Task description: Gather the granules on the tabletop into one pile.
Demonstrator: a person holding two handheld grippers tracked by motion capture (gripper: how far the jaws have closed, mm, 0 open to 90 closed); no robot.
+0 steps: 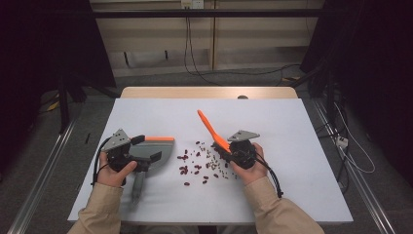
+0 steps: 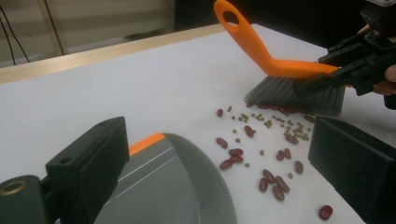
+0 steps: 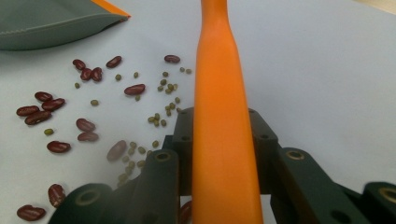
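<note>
You've got the brush (image 1: 213,129) clamped in your right gripper (image 1: 237,147), fingers closed on the orange handle just above the bristles. That low hold lets you steer the bristle row (image 2: 294,95), which sits on the surface right at the far edge of the beans (image 1: 199,165). The handle tilts up and away from the beans, so the bristles lean toward them, ready to push.

Across the scatter, your left gripper (image 1: 127,156) holds the grey dustpan (image 1: 157,152). In the high view its fingers look closed on the pan's rear, near the stem that points back at you, though the left gripper view does not show the contact itself. The pan lies flat with its curved lip (image 2: 219,182) facing the beans, just beside the nearest red ones. That makes sense: mouth toward the spill, brush on the opposite side, beans between the two.

The beans themselves, red kidney beans (image 3: 40,112) mixed with small green ones (image 3: 164,87), lie loose between pan and brush, none in the pan that I can see.

The surface (image 1: 292,146) is a pale sheet over a wooden top (image 1: 209,92) whose edge shows beyond the beans. Past that, a grey floor, trailing cables (image 1: 195,63), a light wall panel, and dark curtains either side.
</note>
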